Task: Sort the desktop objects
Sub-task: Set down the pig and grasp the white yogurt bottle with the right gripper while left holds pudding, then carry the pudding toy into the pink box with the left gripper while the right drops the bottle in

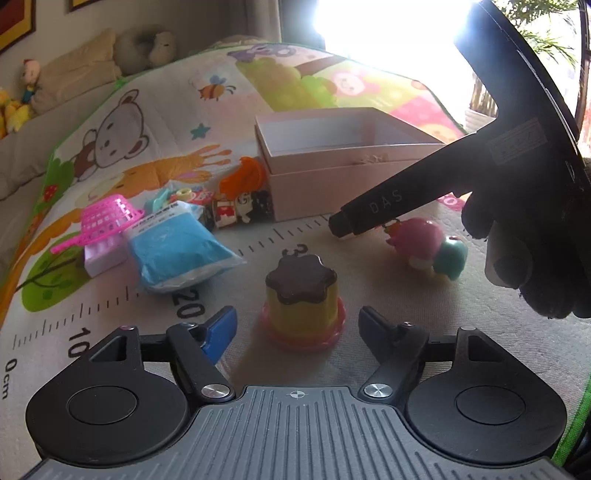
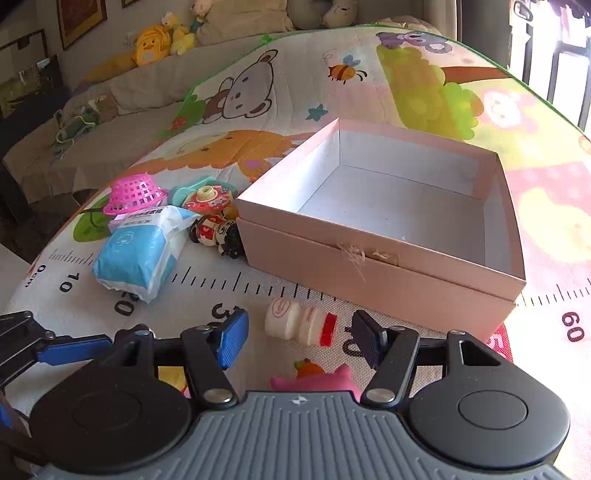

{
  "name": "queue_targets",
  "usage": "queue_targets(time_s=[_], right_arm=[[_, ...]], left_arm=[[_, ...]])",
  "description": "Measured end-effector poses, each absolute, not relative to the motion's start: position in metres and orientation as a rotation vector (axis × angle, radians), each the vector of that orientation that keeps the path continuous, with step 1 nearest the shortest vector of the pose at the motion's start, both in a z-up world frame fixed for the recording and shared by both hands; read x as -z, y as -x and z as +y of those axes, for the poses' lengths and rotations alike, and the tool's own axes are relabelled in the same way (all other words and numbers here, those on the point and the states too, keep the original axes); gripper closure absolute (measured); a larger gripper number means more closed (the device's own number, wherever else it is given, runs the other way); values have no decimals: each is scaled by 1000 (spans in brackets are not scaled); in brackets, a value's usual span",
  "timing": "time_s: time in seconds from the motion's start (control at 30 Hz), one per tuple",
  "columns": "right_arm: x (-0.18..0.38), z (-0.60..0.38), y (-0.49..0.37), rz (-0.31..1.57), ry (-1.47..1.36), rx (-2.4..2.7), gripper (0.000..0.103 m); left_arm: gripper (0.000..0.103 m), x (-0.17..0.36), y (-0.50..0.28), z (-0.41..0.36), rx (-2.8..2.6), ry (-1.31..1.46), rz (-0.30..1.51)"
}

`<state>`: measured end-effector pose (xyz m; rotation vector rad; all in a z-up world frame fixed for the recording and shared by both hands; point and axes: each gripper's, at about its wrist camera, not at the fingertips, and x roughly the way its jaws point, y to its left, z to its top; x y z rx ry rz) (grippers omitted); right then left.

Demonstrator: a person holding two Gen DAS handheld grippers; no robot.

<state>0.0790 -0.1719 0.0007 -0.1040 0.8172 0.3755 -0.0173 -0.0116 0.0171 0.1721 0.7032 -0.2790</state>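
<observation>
left gripper (image 1: 297, 332): my jaws are open around the yellow pudding-shaped toy with the brown scalloped top (image 1: 301, 299), pads not touching it yet.
right gripper (image 2: 295, 334): open too, holding nothing, the small white drink bottle with a red cap (image 2: 301, 325) is between my tips.
how I'd do it: ease lower, centre, then squeeze.
bottle axis: lying flat, cap pointing right, just in front of the empty pink cardboard box (image 2: 384, 266).
pudding: standing upright on the cartoon play mat (image 1: 147, 147).

Cartoon play mat (image 2: 424, 70), beige sofa (image 2: 122, 99), bright window (image 1: 369, 26).
</observation>
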Motion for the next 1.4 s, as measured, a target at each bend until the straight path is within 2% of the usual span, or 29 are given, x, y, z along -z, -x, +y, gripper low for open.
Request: queue_targets(time_s=[0.03, 0.13, 0.27, 0.47, 0.67, 0.83, 0.97, 1.07, 1.13, 1.2, 1.27, 1.4], right_arm=[[0, -171, -80, 832, 107, -375, 56], [-8, -174, -66, 818, 110, -396, 57], [-41, -191, -34, 737, 119, -407, 57], [-68, -222, 8, 740, 119, -422, 57], [-80, -235, 47, 710, 162, -446, 57], [-101, -240, 30, 578, 165, -366, 57], [-112, -240, -23, 477, 167, -269, 57], [-107, -242, -69, 486, 145, -231, 53], [-99, -246, -82, 515, 118, -218, 53], [-88, -250, -81, 530, 108, -231, 49], [-75, -255, -77, 547, 110, -231, 38], [-50, -261, -68, 613, 99, -195, 38]], left_arm=[[23, -16, 13, -12, 270, -165, 712], [25, -13, 0, -13, 270, -121, 741], [42, -10, -5, -19, 265, -127, 755], [42, -23, 19, -29, 299, -186, 709], [42, -83, 39, -37, 368, -209, 521], [42, -128, -5, -50, 380, -198, 399], [42, -150, -75, -67, 384, -155, 406], [26, -155, -111, -68, 362, -127, 414], [14, -151, -113, -61, 326, -125, 388], [7, -137, -106, -46, 304, -114, 397], [7, -116, -95, -34, 285, -128, 440], [4, -73, -63, -20, 245, -171, 511]])
